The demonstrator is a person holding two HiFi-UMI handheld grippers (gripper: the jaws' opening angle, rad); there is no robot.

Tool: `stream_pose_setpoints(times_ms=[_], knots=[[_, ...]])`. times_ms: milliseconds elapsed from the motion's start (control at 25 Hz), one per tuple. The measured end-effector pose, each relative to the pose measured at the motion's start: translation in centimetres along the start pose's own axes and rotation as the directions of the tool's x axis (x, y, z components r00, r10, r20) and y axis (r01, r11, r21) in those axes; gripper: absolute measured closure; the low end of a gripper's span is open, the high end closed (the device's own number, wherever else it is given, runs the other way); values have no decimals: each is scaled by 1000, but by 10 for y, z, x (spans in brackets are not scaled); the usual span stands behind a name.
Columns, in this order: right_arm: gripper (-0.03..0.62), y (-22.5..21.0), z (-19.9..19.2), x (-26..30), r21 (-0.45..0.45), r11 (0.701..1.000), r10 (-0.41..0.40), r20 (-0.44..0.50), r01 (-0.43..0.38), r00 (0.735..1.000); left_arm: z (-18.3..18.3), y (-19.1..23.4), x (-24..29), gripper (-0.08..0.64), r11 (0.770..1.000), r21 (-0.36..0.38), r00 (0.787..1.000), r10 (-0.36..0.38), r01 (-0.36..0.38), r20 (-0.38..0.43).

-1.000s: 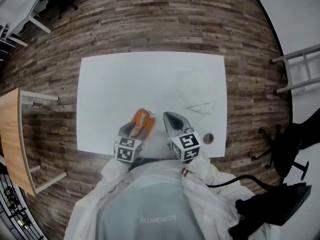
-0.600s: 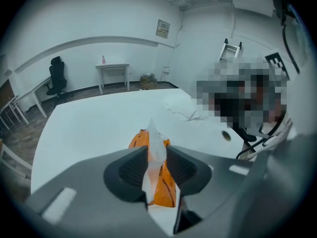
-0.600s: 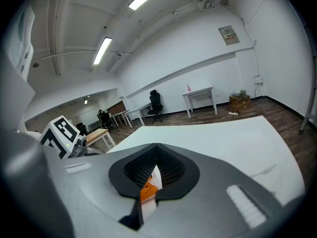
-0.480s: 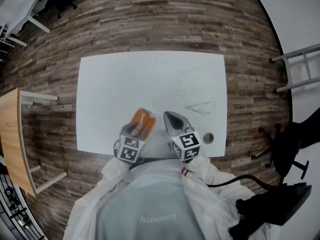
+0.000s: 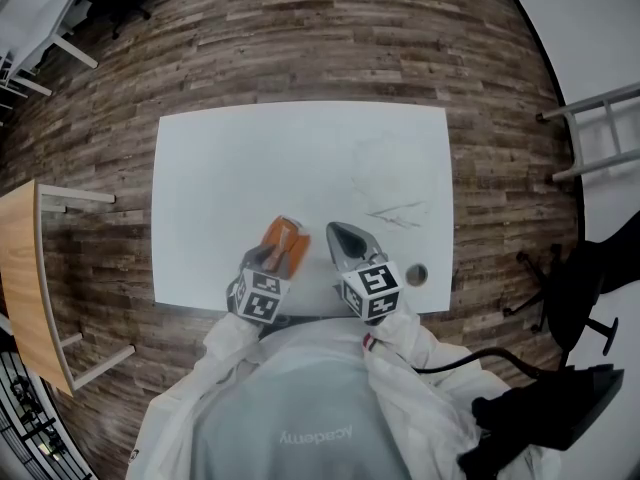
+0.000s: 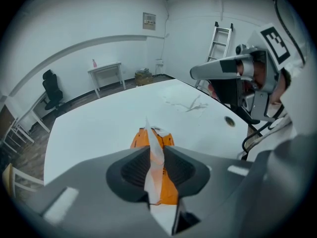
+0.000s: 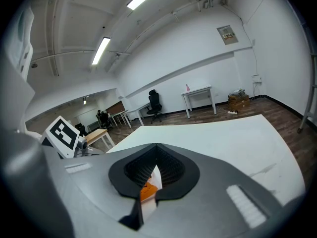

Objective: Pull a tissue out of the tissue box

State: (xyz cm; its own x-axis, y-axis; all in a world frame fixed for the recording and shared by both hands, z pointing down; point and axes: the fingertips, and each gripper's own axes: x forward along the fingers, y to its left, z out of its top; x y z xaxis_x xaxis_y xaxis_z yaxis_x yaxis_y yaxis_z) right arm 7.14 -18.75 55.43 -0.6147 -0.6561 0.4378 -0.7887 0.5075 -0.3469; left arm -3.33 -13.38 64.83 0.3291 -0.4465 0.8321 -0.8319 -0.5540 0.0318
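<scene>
Orange rectangular tissue box lies on the white surface near its 6 o'clock edge. In the head view the left gripper covers the box's near end, and the tissue cannot be made out there. The left gripper view shows the thin white tissue standing up from the box at 12 o'clock, caught between jaws that are closing on it. The right gripper, at 3 o'clock of the box, has its tips together. Behind them only an orange sliver and an unclear white patch show.
</scene>
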Motion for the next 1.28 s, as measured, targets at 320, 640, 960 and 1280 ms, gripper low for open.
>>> stream_pose_setpoints(times_ms=[320,640,960,1280], knots=[[592,2,-2,2,3,1000,0,-8,0,1000,-1,0,-1,514,1000,-17,1000,-8,8,0],[592,3,-2,4,4,1000,-1,-11,1,1000,-1,2,-2,546,1000,-28,1000,-14,14,-1],[592,4,-21,15,12,1000,14,-65,-13,998,0,3,-4,557,999,-45,1000,-11,11,-2],[592,21,-41,37,-5,998,63,-115,-64,991,5,1,-7,559,995,-87,999,-48,48,3]])
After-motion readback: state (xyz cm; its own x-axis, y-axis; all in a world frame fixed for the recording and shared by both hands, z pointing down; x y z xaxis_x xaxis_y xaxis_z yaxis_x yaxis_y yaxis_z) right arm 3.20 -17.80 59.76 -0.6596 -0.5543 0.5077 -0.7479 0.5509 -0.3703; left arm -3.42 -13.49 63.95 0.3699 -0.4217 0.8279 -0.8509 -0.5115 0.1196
